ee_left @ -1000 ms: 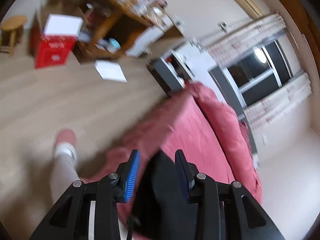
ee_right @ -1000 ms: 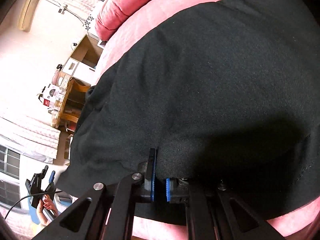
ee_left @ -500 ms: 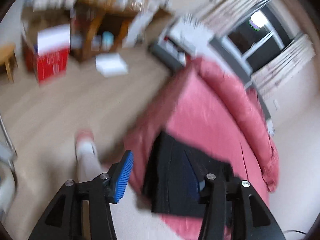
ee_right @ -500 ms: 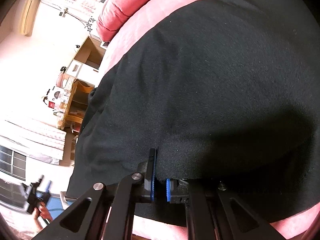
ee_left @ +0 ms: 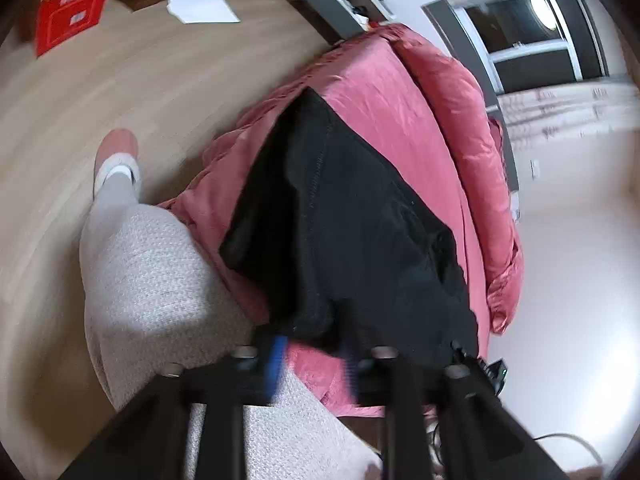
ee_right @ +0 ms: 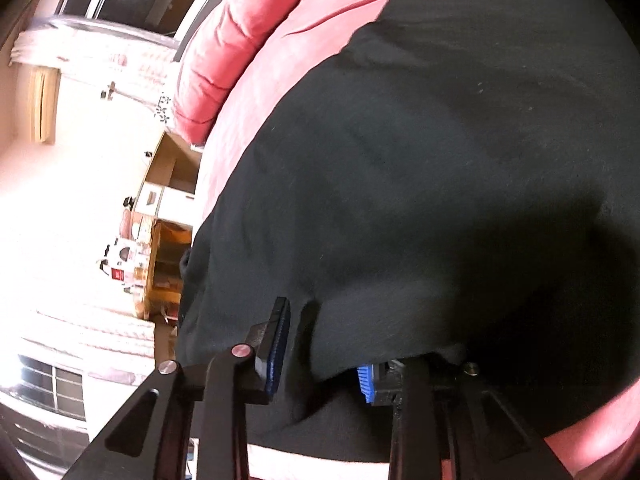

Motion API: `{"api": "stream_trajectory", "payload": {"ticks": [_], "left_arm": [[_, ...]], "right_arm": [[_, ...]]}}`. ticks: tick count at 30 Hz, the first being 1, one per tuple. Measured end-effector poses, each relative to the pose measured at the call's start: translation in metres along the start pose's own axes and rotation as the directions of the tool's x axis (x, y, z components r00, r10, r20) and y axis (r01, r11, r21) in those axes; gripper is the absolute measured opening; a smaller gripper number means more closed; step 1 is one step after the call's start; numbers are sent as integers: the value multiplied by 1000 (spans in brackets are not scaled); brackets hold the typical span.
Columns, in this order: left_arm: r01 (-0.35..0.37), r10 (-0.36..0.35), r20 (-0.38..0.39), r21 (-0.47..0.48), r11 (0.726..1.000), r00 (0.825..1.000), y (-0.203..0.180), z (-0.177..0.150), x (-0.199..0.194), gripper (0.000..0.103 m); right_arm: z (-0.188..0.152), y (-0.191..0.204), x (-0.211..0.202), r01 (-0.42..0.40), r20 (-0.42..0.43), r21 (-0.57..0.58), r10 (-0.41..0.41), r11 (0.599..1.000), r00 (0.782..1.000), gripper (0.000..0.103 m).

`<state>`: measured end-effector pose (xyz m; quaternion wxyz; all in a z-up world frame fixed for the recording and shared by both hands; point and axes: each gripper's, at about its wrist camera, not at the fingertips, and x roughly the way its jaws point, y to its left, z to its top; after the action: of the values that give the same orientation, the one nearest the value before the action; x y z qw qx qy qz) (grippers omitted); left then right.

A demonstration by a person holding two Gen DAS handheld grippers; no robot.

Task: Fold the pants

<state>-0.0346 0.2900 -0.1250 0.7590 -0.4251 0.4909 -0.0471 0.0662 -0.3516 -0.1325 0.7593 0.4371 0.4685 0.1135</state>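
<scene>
Both jaws stood apart: the right gripper [ee_right: 320, 356] straddled the hem of the black fleece pants [ee_left: 360, 216], spread on the pink quilted bed [ee_left: 384, 92] for folding; the left gripper [ee_left: 312, 364] hovered at their edge.

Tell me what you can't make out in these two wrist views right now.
- Left wrist view: the left gripper is motion-blurred, so whether it is closed on the black pants is unclear.
- Right wrist view: one pad of the right gripper is partly covered by the pants' edge.
- Both views: the picture edges cut off the pants and pink bedding.
</scene>
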Motion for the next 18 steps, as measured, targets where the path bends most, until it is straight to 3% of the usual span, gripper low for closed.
{"api": "stream_trajectory", "payload": {"ticks": [4,9,14,15,17,18], "left_arm": [[-2,-1,55,63,998,998,-16,2,-14,10],[63,-77,159,88,994,984,-36,20,-30,9],[89,-109,193,108,990,975,-49,37,-30,8],[100,-118,197,100,990,973,-49,42,-28,8],[108,-126,213,94,990,969,-53,53,-24,8],[109,-128,223,93,990,966,-56,61,-22,8]], "right_arm": [[2,1,-11,2,1,18,-2,1000,1000,30],[-3,3,-38,28,40,49,-30,998,999,51],[13,-12,-43,46,88,73,-52,996,995,51],[20,-13,-42,28,104,82,-36,996,994,50],[38,-13,-40,23,113,76,-31,997,993,20],[45,-9,-39,31,115,59,-38,998,993,18]]}}
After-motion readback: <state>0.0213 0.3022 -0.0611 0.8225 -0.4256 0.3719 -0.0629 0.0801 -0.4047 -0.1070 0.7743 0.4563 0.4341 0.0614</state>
